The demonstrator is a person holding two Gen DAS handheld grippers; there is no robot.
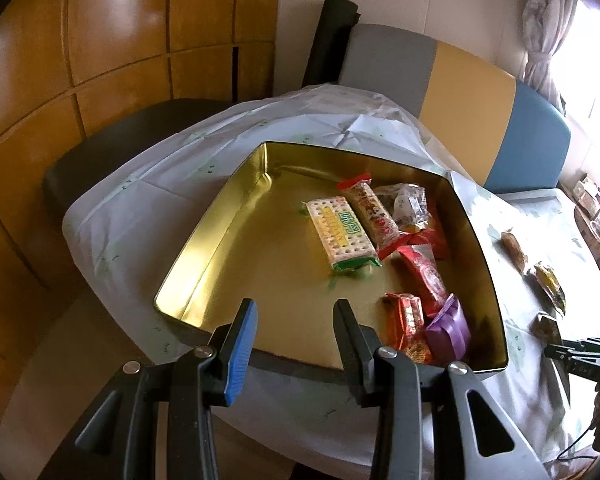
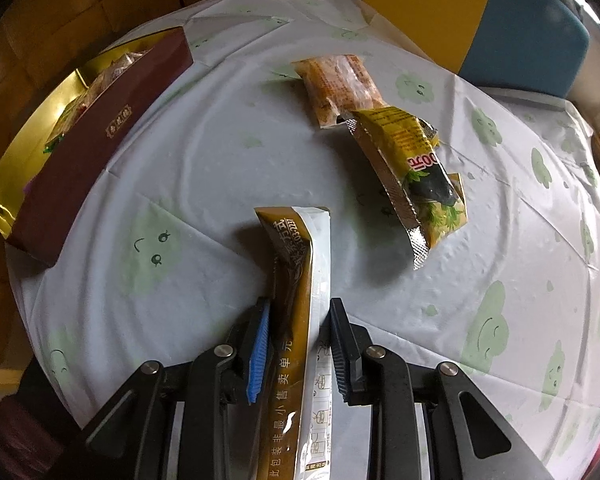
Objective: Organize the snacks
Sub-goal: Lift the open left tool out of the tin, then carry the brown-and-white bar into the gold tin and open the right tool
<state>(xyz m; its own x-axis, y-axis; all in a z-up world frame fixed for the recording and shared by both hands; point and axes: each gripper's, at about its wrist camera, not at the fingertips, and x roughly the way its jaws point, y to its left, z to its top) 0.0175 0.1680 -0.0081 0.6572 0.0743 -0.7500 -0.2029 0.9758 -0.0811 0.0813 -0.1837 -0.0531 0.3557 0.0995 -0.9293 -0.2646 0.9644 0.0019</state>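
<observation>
A gold tin box (image 1: 204, 236) holds several snacks: a cracker pack (image 1: 342, 234), red packets (image 1: 422, 276), a purple one (image 1: 448, 328). My left gripper (image 1: 296, 316) is open and empty over the box's near rim. My right gripper (image 2: 300, 320) is shut on a long brown-and-white sachet (image 2: 300, 280), held over the table. On the cloth beyond lie a yellow packet (image 2: 412, 168) and an orange packet (image 2: 340, 84). The box shows at left in the right wrist view, with its maroon outer wall (image 2: 100, 140).
The table has a pale cloth with green prints (image 2: 480, 320). A grey, yellow and blue chair back (image 1: 472, 100) stands behind it, a dark chair (image 1: 112, 152) at left. Wooden cabinets (image 1: 100, 40) line the back. The right gripper's body (image 1: 580, 356) shows at the left wrist view's right edge.
</observation>
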